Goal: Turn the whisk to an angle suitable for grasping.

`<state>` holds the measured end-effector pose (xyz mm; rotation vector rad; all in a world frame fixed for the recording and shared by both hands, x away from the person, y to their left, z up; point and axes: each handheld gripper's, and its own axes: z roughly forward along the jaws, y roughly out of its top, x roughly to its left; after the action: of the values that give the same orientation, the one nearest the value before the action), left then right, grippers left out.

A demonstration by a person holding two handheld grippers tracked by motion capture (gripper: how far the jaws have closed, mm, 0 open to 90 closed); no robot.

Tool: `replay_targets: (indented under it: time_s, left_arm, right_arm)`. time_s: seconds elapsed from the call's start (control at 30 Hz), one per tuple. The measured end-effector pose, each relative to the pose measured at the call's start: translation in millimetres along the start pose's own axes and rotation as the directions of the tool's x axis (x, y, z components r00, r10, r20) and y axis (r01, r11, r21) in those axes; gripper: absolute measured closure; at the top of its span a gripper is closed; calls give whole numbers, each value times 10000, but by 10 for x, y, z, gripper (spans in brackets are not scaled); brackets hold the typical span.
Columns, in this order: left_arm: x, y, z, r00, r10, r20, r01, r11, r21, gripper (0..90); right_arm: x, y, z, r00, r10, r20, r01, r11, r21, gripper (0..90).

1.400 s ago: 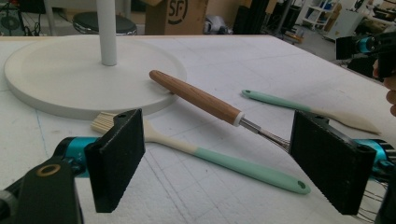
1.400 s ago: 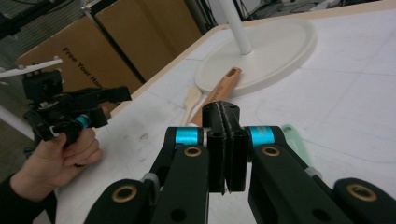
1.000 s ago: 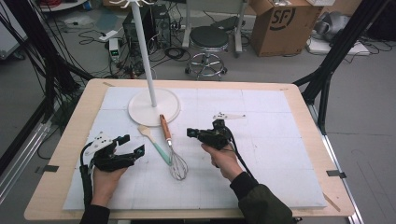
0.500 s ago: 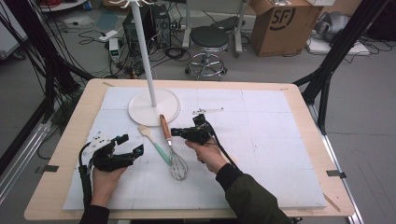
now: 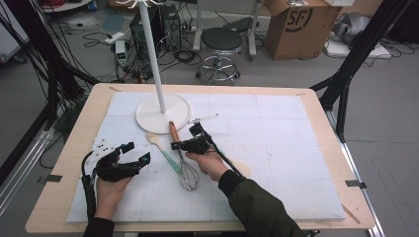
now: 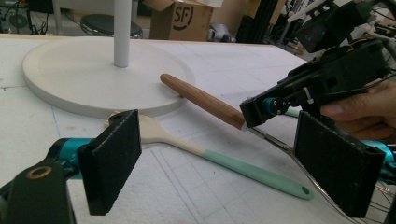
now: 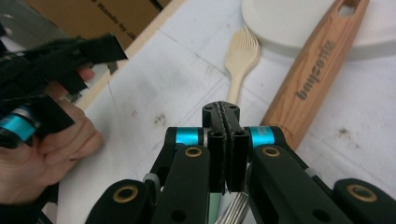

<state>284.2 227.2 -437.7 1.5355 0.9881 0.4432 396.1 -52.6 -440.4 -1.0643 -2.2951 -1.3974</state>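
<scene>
Wire balloon whisk with long wooden handle (image 5: pixel 174 132) flat on white mat, mid-table. Long axis runs from white round stand base (image 5: pixel 163 112) back toward person; handle tip touching base rim, wire head near end. Cream-headed spatula with mint-green handle (image 5: pixel 165 151) just beside it on left, angled to cross near wires. Right gripper (image 5: pixel 174 146) way nearer: sits right over handle-wire junction, jaws pressed together, nothing between them. Left gripper (image 5: pixel 137 152) off to left, jaws wide apart, empty. Guessing right one needs to spread jaws across handle first.
</scene>
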Motion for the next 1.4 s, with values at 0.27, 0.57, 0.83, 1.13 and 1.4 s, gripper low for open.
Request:
replay_targets:
  time_s: [0.27,0.57,0.83,1.13,1.4]
  left_arm:
    - [-5,-3,8,10000,50,39,-51,10000,86,159]
    - [-14,-2,5,9999,100,46,-101,9999,112,159]
    - [-14,0,1,9999,124,62,-125,9999,113,159]
    - [-20,-1,0,9999,123,73,-124,9999,113,159]
    - [-19,-5,1,9999,103,78,-104,9999,123,159]
  right_arm:
    - [-27,-15,15,9999,67,160,-77,9980,634,900]
    - [25,2,-28,9998,-124,147,112,9970,772,899]
    - [12,-20,0,9990,-263,361,222,9937,1099,899]
    - [-4,-6,-34,9993,-181,329,146,9943,1057,899]
    - [-215,64,-138,9980,526,344,-532,9985,156,900]
